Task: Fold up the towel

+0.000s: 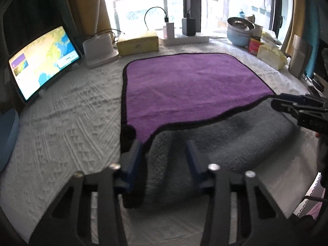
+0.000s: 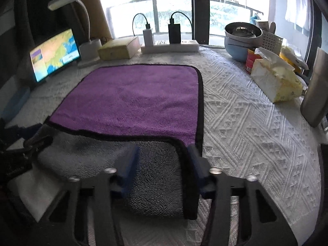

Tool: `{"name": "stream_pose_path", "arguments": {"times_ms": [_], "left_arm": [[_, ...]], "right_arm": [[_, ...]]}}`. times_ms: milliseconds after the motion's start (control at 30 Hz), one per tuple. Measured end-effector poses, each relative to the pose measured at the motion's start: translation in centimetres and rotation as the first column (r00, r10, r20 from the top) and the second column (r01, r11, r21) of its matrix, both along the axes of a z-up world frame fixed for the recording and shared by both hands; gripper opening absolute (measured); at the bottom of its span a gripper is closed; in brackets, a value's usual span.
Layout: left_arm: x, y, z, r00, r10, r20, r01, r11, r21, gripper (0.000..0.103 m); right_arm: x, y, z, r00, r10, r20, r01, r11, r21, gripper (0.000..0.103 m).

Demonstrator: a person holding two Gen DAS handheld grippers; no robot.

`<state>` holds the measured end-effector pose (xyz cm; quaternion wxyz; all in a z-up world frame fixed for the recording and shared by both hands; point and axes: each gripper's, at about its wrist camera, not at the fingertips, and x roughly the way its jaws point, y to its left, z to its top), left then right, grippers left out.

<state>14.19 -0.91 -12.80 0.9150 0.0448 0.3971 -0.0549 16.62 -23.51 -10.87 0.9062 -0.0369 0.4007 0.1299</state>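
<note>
- left gripper (image 1: 165, 153): blue fingers spread wide, nothing pinched; the near-left corner of the towel (image 1: 190, 86) lies between and under them, the black hem running by the left finger.
- right gripper (image 2: 162, 160): fingers likewise apart, no grip; the near-right corner of the towel sits between them, the black hem touching or just beside the right finger.
- towel: purple top with black border, lying on the white textured tablecloth (image 2: 246, 123) in the middle of the table; near edge is turned over toward the far side, showing the grey underside as a band across the near part. Fold line uneven, wavy hem.
- step, as I judge it: first fold, near edge going over toward the far edge. Both tools are open at the two near corners, so it's either just before the grasp or right at a release; can't tell which.
- next move calls for: both sets of fingers closing on the corners together, carrying them level to the far hem, keeping the edge straight.
- surroundings, far side: tablet (image 1: 44, 61) far left, yellow box (image 1: 139, 43), power strip with chargers (image 2: 170, 46), stacked bowls (image 2: 243, 34) and tissue pack (image 2: 274, 80) far right. All well apart from the towel.
</note>
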Motion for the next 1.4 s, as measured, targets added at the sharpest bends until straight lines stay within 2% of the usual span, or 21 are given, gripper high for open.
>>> {"name": "stream_pose_path", "arguments": {"times_ms": [67, 133, 167, 233, 433, 700, 1400], "left_arm": [[-0.1, 0.1, 0.0, 1.000, -0.017, 0.008, 0.017, 1.000, -0.011, 0.028], [-0.4, 0.1, 0.1, 1.000, -0.025, 0.018, 0.025, 1.000, -0.005, 0.019], [-0.5, 0.1, 0.2, 0.999, -0.027, 0.023, 0.027, 1.000, -0.002, 0.014], [-0.7, 0.2, 0.4, 0.999, -0.044, 0.029, 0.045, 0.999, -0.020, 0.013], [-1.1, 0.4, 1.0, 0.998, -0.050, 0.037, 0.051, 0.998, -0.038, 0.011], [-1.3, 0.8, 2.8, 0.995, -0.044, 0.088, 0.052, 0.995, -0.088, 0.010], [2.0, 1.5, 6.5, 0.977, -0.066, 0.204, 0.083, 0.993, -0.080, 0.010]], "right_arm": [[-0.2, 0.5, -0.1, 1.000, 0.020, 0.009, -0.019, 0.999, -0.027, 0.030], [-0.3, 0.8, 0.0, 0.999, 0.030, 0.025, -0.028, 0.999, -0.043, 0.015], [-0.4, 0.8, 0.1, 0.999, 0.033, 0.033, -0.032, 0.999, -0.044, 0.011], [-0.7, 0.8, 0.2, 0.998, 0.039, 0.044, -0.037, 0.999, -0.039, 0.007], [-1.6, 0.4, 1.5, 0.993, 0.050, 0.103, -0.048, 0.999, -0.014, 0.005], [-2.1, -0.1, 4.0, 0.984, 0.041, 0.176, -0.038, 0.999, -0.018, 0.005], [0.9, 0.5, 8.9, 0.944, 0.055, 0.324, -0.042, 0.998, -0.047, 0.005]]}}
